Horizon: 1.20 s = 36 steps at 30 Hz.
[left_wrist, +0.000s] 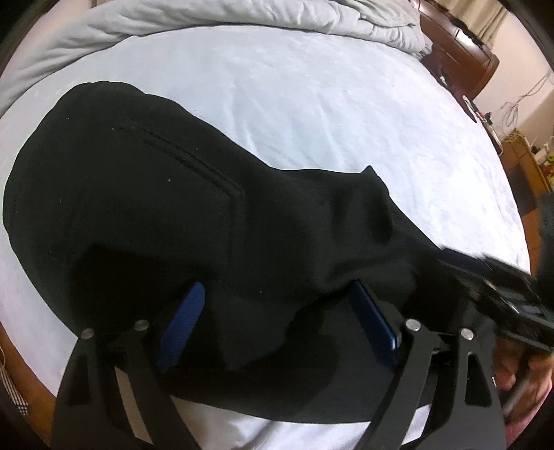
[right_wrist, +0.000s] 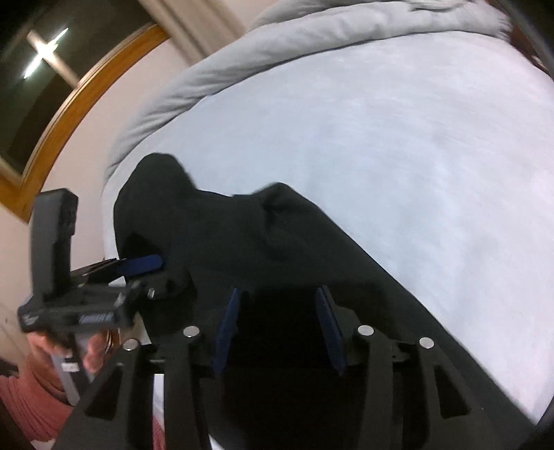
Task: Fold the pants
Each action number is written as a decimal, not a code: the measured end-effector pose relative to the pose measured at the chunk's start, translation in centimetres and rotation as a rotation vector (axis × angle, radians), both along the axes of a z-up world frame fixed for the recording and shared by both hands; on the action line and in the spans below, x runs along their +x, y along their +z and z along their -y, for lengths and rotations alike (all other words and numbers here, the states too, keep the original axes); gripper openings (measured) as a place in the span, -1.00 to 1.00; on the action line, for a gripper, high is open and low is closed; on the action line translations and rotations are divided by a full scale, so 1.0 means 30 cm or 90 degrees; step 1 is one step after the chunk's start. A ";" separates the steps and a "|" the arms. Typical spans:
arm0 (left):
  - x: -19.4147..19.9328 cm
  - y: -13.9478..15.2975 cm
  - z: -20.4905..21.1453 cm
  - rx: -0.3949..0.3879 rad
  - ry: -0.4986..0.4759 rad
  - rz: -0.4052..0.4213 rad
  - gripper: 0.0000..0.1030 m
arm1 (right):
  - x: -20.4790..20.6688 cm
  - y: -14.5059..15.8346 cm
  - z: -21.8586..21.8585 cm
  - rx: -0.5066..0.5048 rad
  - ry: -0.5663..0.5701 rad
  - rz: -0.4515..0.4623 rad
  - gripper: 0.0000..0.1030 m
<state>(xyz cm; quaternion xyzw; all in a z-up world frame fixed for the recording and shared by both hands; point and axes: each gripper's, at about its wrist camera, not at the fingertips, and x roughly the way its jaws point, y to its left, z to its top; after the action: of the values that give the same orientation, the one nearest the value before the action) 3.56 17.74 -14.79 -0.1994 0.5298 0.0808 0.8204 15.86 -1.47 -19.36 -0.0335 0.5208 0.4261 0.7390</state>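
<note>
Black pants (left_wrist: pixel 145 207) lie on a pale blue bed sheet (left_wrist: pixel 329 114), waist end with a pocket seam at the left. My left gripper (left_wrist: pixel 273 294) is open, its blue pads wide apart with a fold of the black cloth draped between and over them. My right gripper (right_wrist: pixel 277 297) is also open, its blue pads apart over the dark cloth (right_wrist: pixel 277 235); the fingertips are partly hidden by fabric. The right gripper shows at the right edge of the left wrist view (left_wrist: pixel 502 287), and the left gripper shows at the left of the right wrist view (right_wrist: pixel 138 264).
A rumpled grey duvet (left_wrist: pixel 242 17) is bunched along the far side of the bed. Dark wooden furniture (left_wrist: pixel 460 52) stands at the far right. A wood-framed window (right_wrist: pixel 52 114) and a white wall are to the left of the bed.
</note>
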 end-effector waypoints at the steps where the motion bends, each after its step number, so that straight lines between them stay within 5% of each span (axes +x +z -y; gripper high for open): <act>1: -0.004 0.000 -0.001 0.000 -0.003 0.001 0.65 | 0.005 -0.002 -0.017 0.001 0.005 0.003 -0.08; 7: -0.017 0.032 -0.026 0.056 0.007 0.019 0.64 | 0.038 -0.049 -0.092 -0.010 0.018 0.002 -0.07; 10: -0.001 0.026 -0.048 0.046 0.016 0.016 0.65 | 0.043 -0.070 -0.103 -0.017 0.021 -0.003 -0.09; 13: 0.004 0.032 -0.041 0.057 0.017 0.019 0.65 | 0.059 -0.080 -0.097 -0.019 0.008 -0.003 -0.67; 15: 0.004 0.038 -0.034 0.062 0.021 0.022 0.65 | 0.077 -0.085 -0.084 0.001 -0.003 -0.025 -0.88; 26: -0.007 0.047 -0.015 0.078 0.040 0.042 0.66 | 0.140 0.018 -0.049 0.070 -0.066 0.018 -1.00; 28: -0.003 0.044 -0.011 0.088 0.042 0.041 0.68 | 0.174 0.004 -0.064 0.039 -0.100 0.024 -1.00; 32: 0.014 0.014 0.007 0.118 0.029 0.027 0.73 | 0.194 -0.078 -0.059 0.030 -0.107 -0.048 -1.00; 36: 0.010 0.023 0.039 0.140 0.017 0.024 0.74 | 0.132 -0.069 0.018 0.035 -0.120 -0.038 -1.00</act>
<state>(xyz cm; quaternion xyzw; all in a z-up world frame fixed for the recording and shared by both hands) 3.86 16.56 -14.11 -0.1167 0.4996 0.1459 0.8459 19.82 -2.00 -21.44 0.0487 0.5311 0.3698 0.7608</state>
